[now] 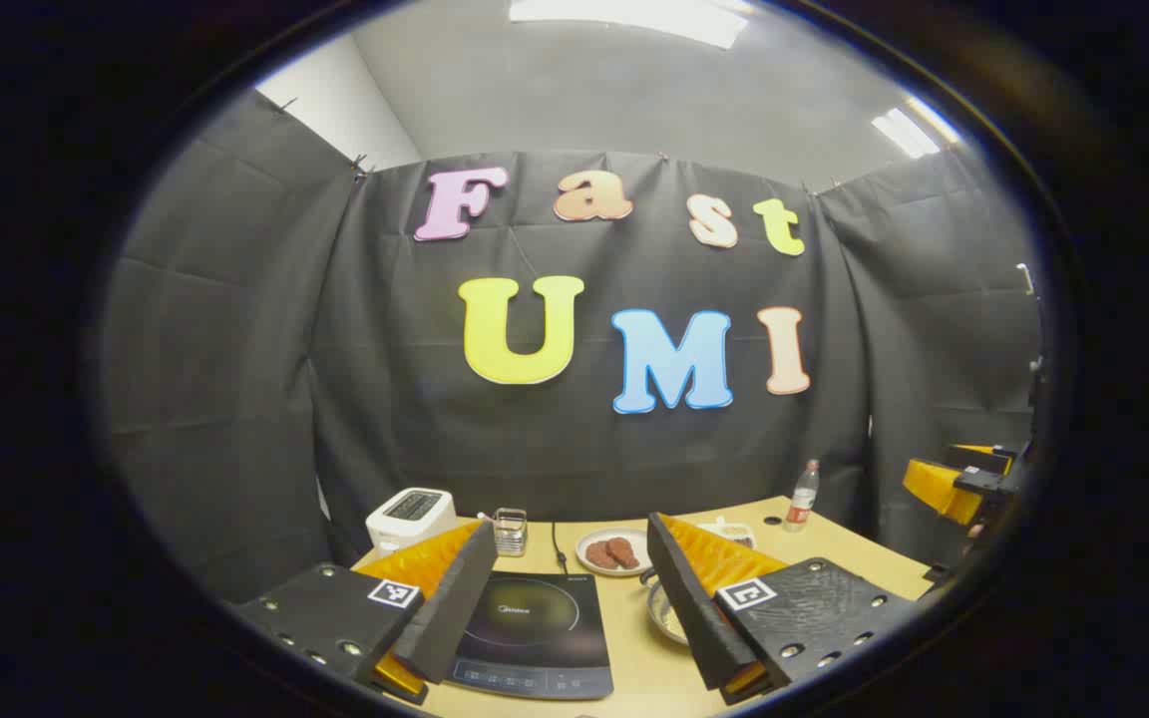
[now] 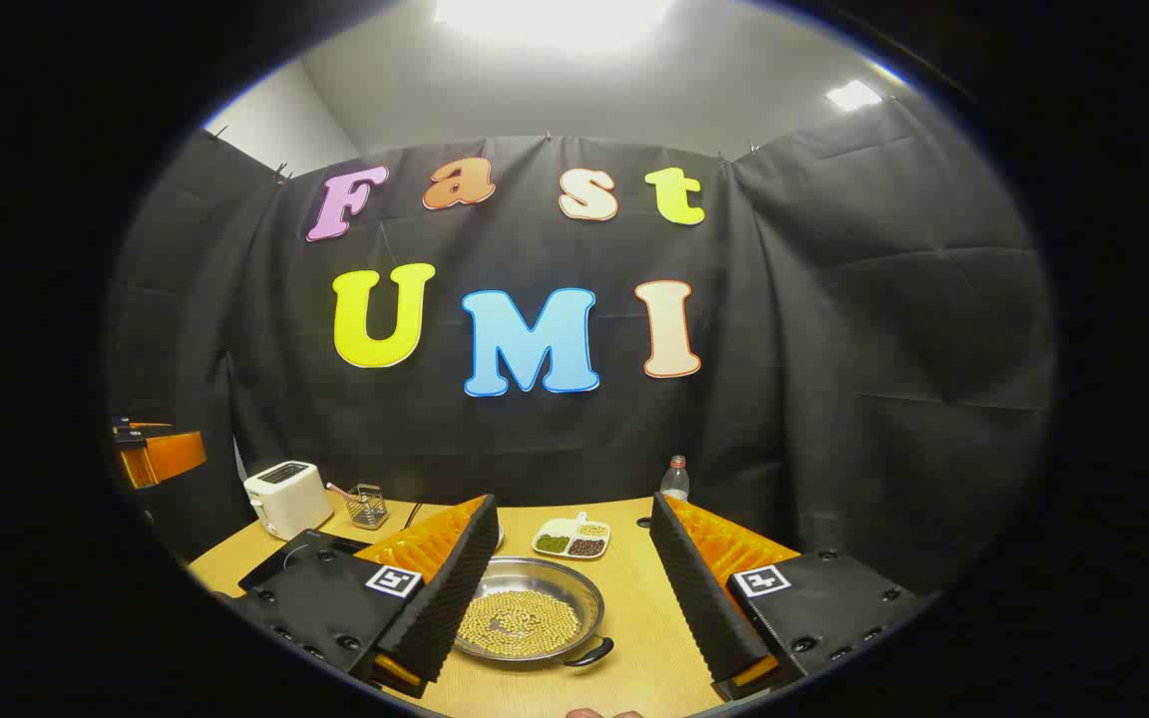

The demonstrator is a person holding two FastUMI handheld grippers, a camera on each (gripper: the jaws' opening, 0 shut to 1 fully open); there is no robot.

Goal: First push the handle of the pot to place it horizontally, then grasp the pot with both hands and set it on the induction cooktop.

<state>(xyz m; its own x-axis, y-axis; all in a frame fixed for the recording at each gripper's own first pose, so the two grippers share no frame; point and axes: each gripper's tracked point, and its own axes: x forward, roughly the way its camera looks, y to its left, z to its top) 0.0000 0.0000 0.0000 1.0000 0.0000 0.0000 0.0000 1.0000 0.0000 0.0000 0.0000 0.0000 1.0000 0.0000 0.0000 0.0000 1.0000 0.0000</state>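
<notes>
On the bench (image 2: pixel 634 608), beside the cooktop (image 1: pixel 535 633), sat the pot (image 2: pixel 530 618) of beans, likely heavy, rigid and slick; its handle (image 2: pixel 589 653) offered purchase. Both tools, left (image 1: pixel 570 598) and right (image 2: pixel 570 588), hung wide, empty.

Pot (image 2: pixel 531 620): shallow, round, shiny metal, holding a layer of small pale beans; upright on the wooden table, one black handle (image 2: pixel 589 653) at its rim at about 4 o'clock. Induction cooktop (image 1: pixel 535 633): flat black glass slab with a ring marking, lying at the pot's 9 o'clock.
</notes>
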